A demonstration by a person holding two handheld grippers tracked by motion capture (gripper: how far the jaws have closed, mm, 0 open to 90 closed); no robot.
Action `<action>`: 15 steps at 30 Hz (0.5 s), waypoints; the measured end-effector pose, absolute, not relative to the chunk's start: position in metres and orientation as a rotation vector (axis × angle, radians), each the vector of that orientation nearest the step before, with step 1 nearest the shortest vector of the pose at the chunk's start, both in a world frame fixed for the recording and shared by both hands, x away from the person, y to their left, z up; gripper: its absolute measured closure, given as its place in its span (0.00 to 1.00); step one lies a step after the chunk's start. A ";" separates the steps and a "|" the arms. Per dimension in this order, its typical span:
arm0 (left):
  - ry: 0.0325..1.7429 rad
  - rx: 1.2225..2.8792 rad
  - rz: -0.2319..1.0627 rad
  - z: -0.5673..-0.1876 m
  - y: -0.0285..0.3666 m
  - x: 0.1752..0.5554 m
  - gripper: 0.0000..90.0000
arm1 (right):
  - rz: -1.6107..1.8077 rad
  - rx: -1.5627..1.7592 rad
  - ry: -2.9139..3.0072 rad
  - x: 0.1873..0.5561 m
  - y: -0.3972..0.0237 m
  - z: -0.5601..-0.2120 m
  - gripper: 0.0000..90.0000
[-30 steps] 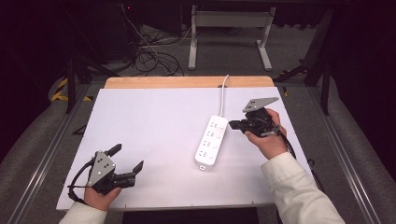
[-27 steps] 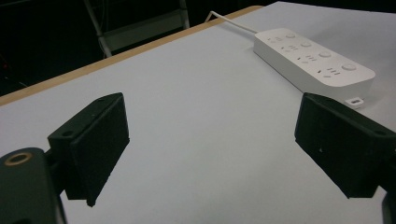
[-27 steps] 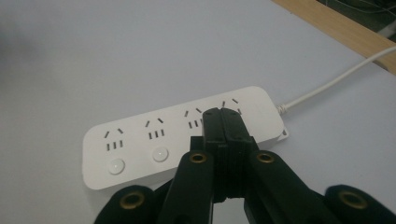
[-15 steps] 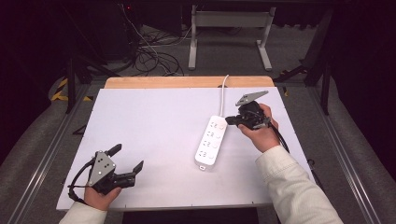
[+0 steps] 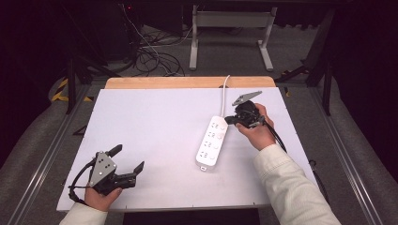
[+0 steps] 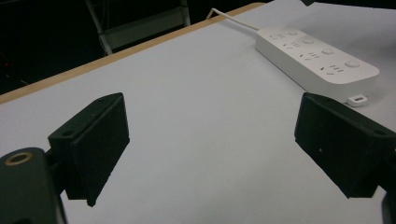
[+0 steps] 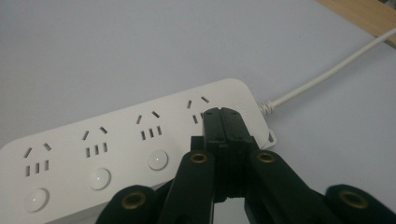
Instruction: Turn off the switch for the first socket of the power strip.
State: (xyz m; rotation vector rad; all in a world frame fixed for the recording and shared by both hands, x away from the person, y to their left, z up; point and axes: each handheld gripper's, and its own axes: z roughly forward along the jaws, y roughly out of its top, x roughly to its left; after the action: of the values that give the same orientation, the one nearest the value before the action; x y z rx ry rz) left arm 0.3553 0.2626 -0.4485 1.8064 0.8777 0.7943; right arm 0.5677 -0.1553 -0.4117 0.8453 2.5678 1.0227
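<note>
One white power strip (image 5: pixel 212 142) lies right of the table's (image 5: pixel 150 122) centre (three round buttons visible). My right gripper (image 7: pixel 223 114), jaws closed and empty, hovers over its corded end; my left gripper (image 6: pixel 212 154) gapes wide, empty.

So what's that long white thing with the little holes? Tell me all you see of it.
It's a white plastic power strip lying flat on the white table, toward its right side. Four socket sets run along it, each beside a round white button. A white cord leaves its far end. The shut right gripper is over the socket nearest the cord; contact is unclear.
</note>
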 end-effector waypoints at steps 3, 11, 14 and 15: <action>0.878 1.809 0.796 -0.449 0.263 0.356 0.12 | 1.009 0.848 2.588 0.571 -0.152 -0.418 1.00; 0.879 1.817 0.797 -0.449 0.262 0.356 0.12 | 1.001 0.874 2.616 0.577 -0.147 -0.429 1.00; 0.879 1.817 0.798 -0.449 0.262 0.356 0.12 | 0.984 0.872 2.628 0.579 -0.145 -0.433 1.00; 0.879 1.817 0.797 -0.449 0.262 0.356 0.12 | 0.984 0.872 2.628 0.579 -0.145 -0.433 1.00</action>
State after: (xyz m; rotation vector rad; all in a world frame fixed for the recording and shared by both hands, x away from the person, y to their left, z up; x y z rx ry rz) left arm 0.3559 0.2620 -0.4493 1.8175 0.8788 0.7972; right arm 0.5790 -0.1451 -0.4328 0.8716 2.6281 0.9840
